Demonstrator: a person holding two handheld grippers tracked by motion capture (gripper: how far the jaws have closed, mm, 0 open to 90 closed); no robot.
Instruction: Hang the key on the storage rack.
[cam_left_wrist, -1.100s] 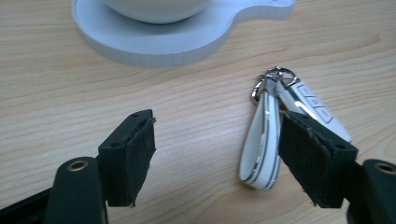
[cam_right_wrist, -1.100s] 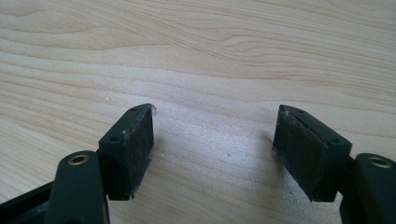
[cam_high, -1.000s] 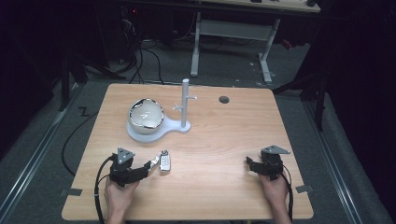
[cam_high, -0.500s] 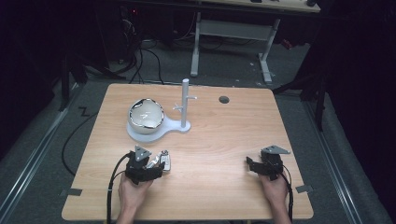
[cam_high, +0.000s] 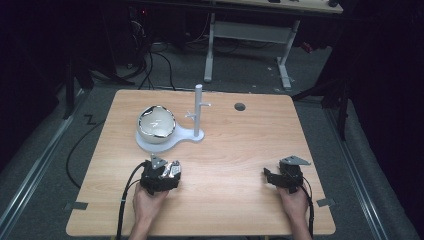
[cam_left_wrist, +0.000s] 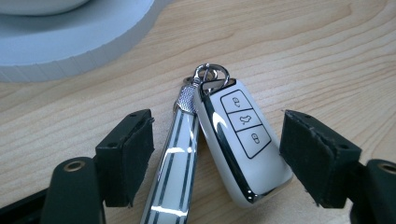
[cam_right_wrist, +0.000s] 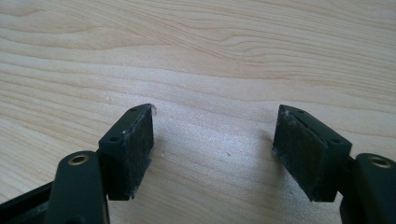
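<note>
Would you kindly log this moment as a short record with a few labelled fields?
Work in hand: picking up the car key from the table
Left gripper: open, jaws on either side of the key and its strap, not yet closed
Right gripper: open, nothing between its jaws, above bare wood at the near right
Key: lies flat, buttons up, ring towards the white stand
Stand: holds a shiny bowl and an upright post with pegs
Key and stand: apart
</note>
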